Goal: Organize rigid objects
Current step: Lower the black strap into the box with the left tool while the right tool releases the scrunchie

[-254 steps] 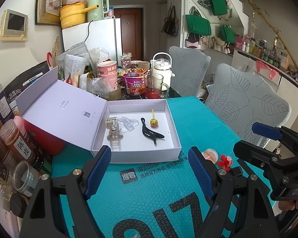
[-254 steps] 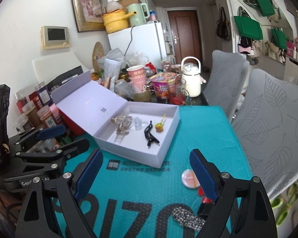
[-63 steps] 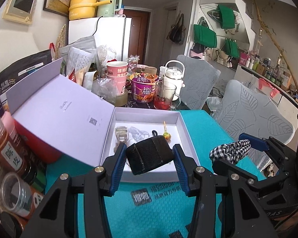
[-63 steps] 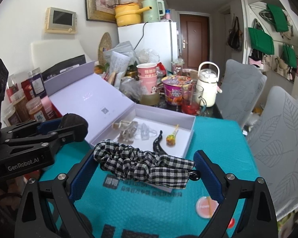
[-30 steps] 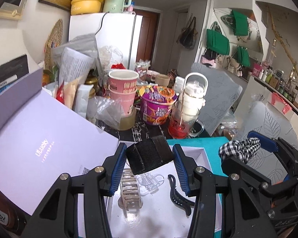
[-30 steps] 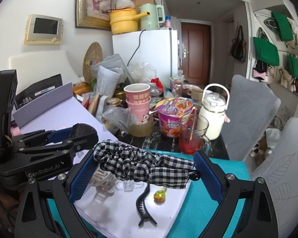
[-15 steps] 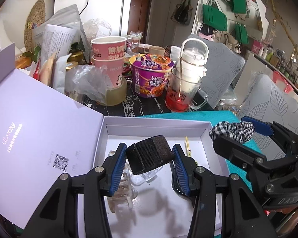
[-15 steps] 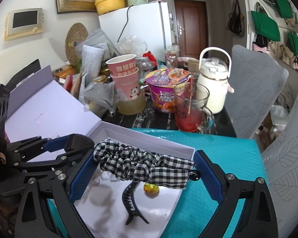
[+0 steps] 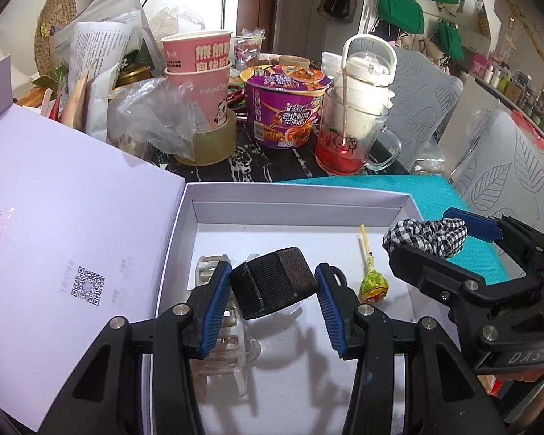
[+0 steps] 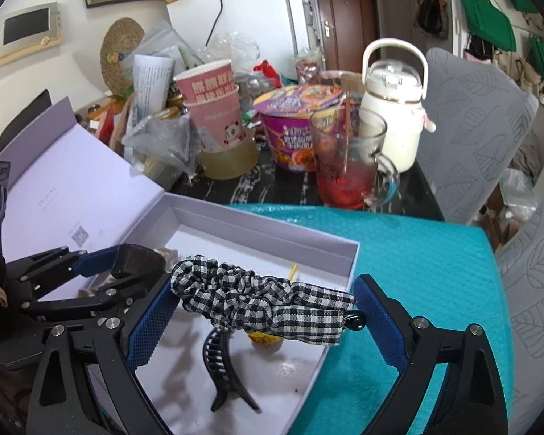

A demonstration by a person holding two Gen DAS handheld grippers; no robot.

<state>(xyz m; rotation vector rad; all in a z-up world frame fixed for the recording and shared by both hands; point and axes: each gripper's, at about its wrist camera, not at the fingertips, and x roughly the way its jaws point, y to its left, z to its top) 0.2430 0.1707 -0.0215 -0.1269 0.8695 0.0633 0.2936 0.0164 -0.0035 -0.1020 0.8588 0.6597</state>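
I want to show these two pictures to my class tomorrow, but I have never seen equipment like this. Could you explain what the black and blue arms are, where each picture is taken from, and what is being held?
No robot is here: a person holds a pair of hand-operated tongs in each hand, and a wide-angle camera on each looks forward along its two blue-padded fingers. So one picture is the left tongs' view, the other the right tongs' view, and each also catches the other from the side.

The left tongs are closed on a black hair accessory. The right tongs grip a black-and-white checked scrunchie. Both hang over an open white box on a teal mat.

In the box lie a black hair claw, a clear hair claw and a lollipop. Behind it stand pink paper cups, a purple noodle bowl and a glass mug.
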